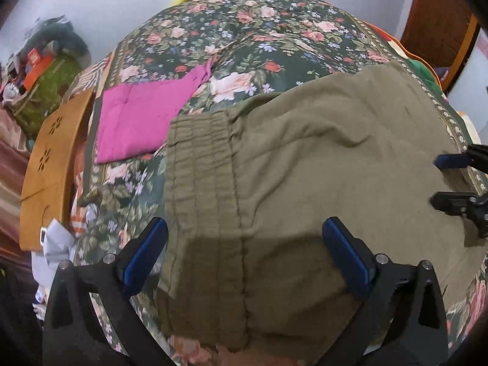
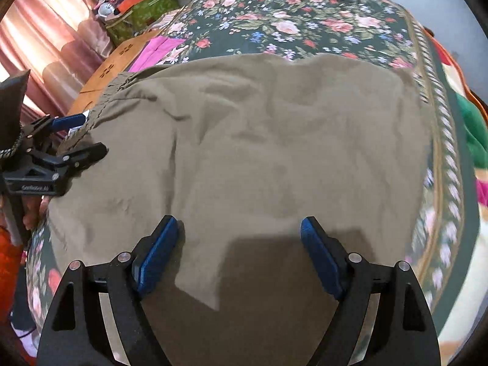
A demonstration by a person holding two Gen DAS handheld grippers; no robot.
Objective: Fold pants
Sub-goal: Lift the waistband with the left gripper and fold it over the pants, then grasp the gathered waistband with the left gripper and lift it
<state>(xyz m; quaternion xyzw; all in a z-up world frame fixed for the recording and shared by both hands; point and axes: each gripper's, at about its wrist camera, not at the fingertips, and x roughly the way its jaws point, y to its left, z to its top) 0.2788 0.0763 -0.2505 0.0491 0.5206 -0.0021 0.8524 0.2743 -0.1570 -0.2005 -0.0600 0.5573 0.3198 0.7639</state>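
Note:
Olive-green pants (image 1: 320, 158) lie spread flat on a floral bedspread (image 1: 244, 30), with the gathered elastic waistband (image 1: 201, 167) toward the left of the left wrist view. My left gripper (image 1: 244, 231) hovers open over the waistband end, and nothing sits between its blue pads (image 1: 146, 253). In the right wrist view the pants (image 2: 259, 140) fill the middle. My right gripper (image 2: 241, 225) stands open above the cloth and grips nothing. Each gripper shows in the other's view: the right gripper (image 1: 439, 180) at the right edge, the left gripper (image 2: 88, 135) at the left edge by the waistband.
A folded pink cloth (image 1: 143, 119) lies on the bedspread beyond the waistband. An orange-brown wooden board (image 1: 52, 167) runs along the bed's left side, with clutter on a green box (image 1: 48, 91) behind it. Pink curtains (image 2: 45, 30) hang at the left and a green cloth (image 2: 472, 128) lies at the right.

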